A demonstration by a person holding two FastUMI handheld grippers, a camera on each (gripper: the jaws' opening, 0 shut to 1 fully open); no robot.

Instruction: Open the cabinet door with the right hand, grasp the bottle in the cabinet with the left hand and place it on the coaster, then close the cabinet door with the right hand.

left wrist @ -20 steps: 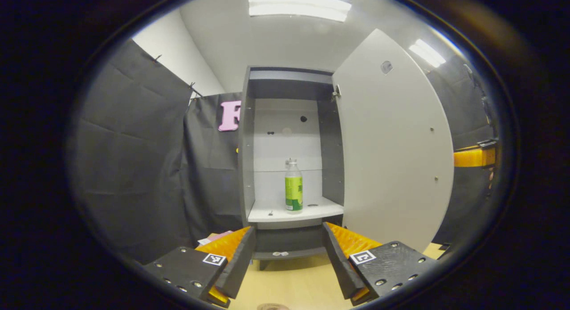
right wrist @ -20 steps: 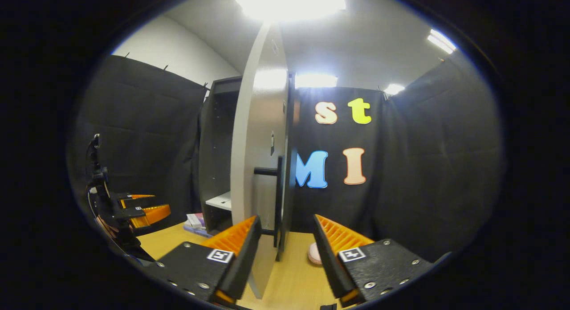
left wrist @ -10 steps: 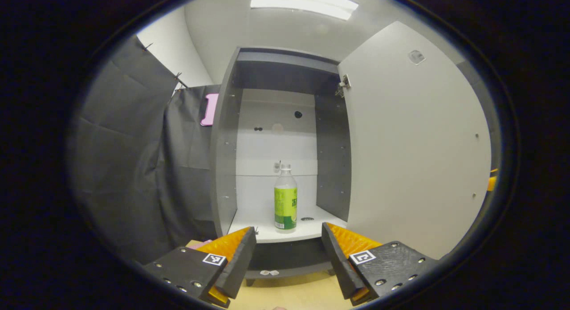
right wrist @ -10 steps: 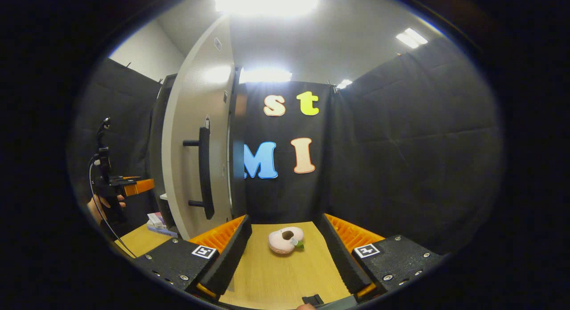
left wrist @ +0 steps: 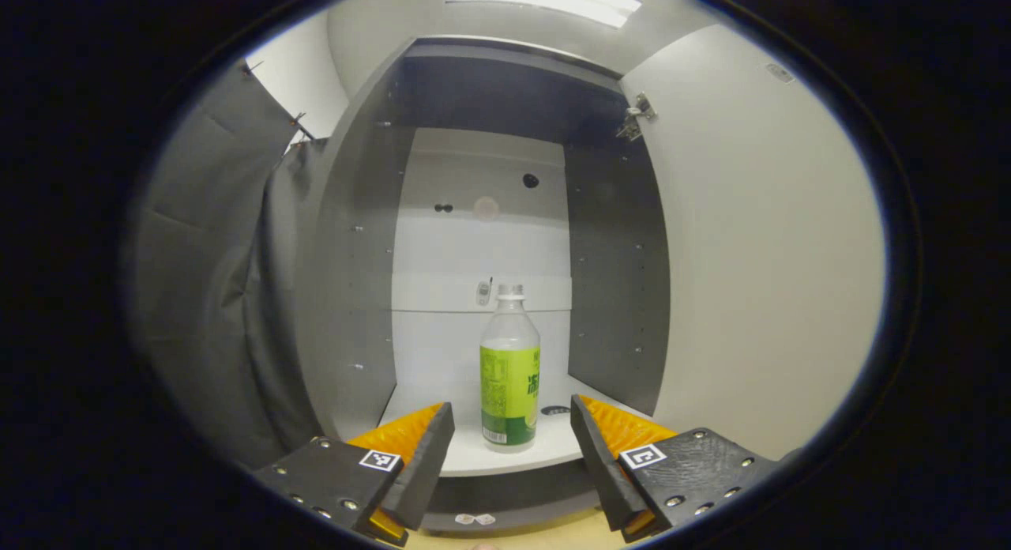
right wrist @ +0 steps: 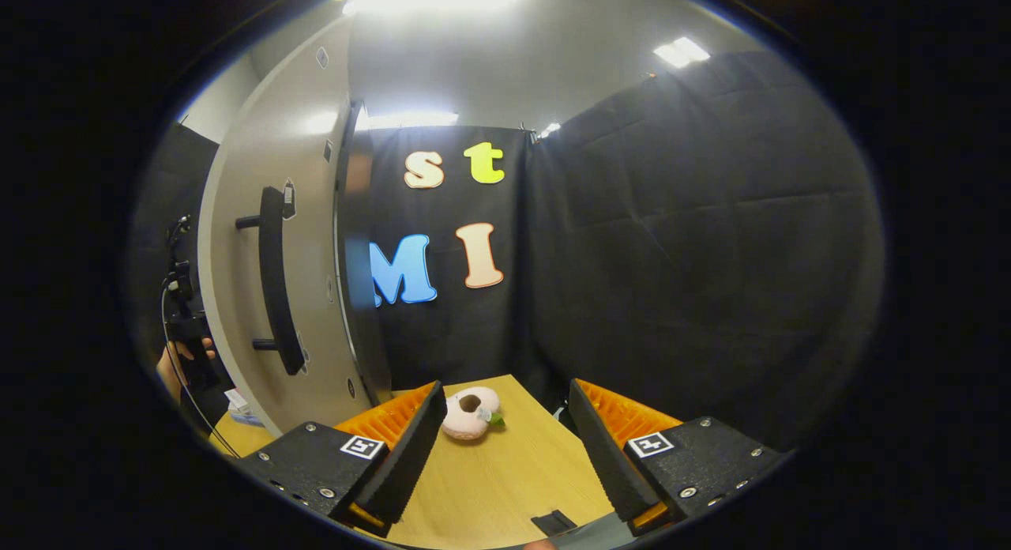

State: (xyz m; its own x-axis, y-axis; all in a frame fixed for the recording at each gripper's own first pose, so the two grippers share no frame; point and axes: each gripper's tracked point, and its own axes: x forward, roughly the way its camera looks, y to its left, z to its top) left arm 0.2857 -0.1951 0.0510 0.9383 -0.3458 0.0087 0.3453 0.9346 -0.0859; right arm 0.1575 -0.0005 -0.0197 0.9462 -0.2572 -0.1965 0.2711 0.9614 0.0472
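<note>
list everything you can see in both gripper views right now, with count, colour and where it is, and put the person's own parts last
Bottle: one, clear with a green label and white cap, upright on the cabinet shelf.
Cabinet: one, grey sides with a white back and shelf, open.
Cabinet door: one, pale grey, swung open to the right of the cabinet.
Door handle: one, black bar, on the door's outer face.
Pink ring-shaped object: one, lying on the table.
Table: one, light wood.
Left gripper: one, open, fingers either side of the bottle's base in the view, short of it.
Right gripper: one, open over the table.
Hand: one, beyond the door's edge.
</note>
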